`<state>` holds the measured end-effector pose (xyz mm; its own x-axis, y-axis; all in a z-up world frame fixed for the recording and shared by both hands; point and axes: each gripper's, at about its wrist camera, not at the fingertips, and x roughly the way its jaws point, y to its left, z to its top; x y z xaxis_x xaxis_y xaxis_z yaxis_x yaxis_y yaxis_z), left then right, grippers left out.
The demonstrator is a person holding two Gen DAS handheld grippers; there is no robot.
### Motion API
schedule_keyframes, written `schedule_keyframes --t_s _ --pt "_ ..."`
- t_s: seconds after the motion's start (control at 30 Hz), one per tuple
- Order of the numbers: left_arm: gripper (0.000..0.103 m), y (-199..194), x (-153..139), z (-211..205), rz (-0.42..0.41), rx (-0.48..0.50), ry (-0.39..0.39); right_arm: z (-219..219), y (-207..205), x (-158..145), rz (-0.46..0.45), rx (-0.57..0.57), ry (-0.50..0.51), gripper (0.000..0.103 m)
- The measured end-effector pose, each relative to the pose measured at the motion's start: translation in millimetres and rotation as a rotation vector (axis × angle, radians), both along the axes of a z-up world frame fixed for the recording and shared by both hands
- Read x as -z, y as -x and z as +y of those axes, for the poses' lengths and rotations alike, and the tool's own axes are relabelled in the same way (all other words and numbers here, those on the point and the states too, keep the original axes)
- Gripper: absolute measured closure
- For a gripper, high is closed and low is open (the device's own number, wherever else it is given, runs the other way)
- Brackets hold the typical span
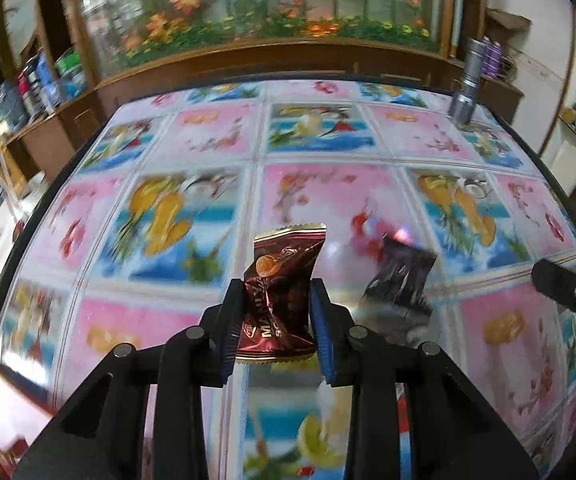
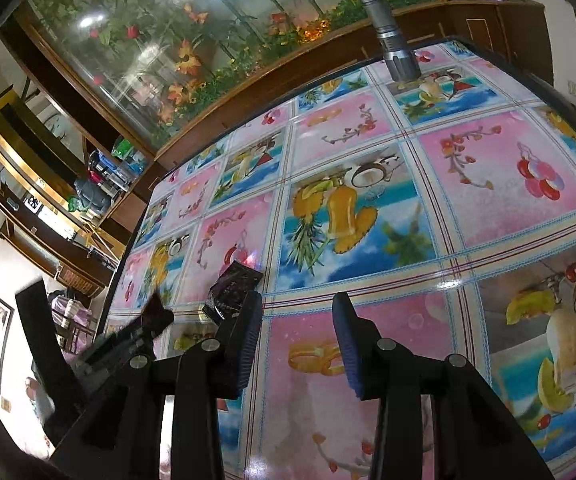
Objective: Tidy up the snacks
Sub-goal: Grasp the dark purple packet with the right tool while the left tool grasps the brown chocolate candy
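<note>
A maroon snack wrapper [image 1: 288,256] with gold crimped ends stands upright between the blue pads of my left gripper [image 1: 276,292], which is shut on its middle, above the table. A dark purple snack packet [image 1: 401,276] lies on the patterned tablecloth [image 1: 327,184] just to the right of it. In the right wrist view the same dark packet [image 2: 234,286] sits just beyond the left fingertip of my right gripper [image 2: 297,300], which is open with only cloth showing between its pads. My left gripper appears there as a blurred black shape [image 2: 140,332] at the left.
A silver flashlight [image 1: 465,92] [image 2: 391,36] stands upright at the table's far right corner. Behind the table runs a wooden cabinet with a large planted aquarium [image 1: 268,4]. The table's dark edge [image 1: 28,220] curves along the left, with shelves beyond.
</note>
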<state>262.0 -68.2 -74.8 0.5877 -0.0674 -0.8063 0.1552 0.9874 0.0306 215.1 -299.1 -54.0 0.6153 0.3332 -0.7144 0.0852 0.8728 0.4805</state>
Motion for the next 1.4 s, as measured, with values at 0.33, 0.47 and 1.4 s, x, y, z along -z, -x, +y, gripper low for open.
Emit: schedule_keyframes --t_s 0.33,0.47,1.4 --pt "0.074 -35 20 -48 0.066 0.165 0.019 -6 -7 8 0.020 0.022 0.014 0.064" --pt "0.074 -9 17 -71 0.065 0.301 0.053 -9 -10 12 0.028 0.026 0.017 0.064" --pt "0.074 187 -32 25 0.008 0.097 0.127 44 -9 23 0.069 -0.052 0.363 0.061"
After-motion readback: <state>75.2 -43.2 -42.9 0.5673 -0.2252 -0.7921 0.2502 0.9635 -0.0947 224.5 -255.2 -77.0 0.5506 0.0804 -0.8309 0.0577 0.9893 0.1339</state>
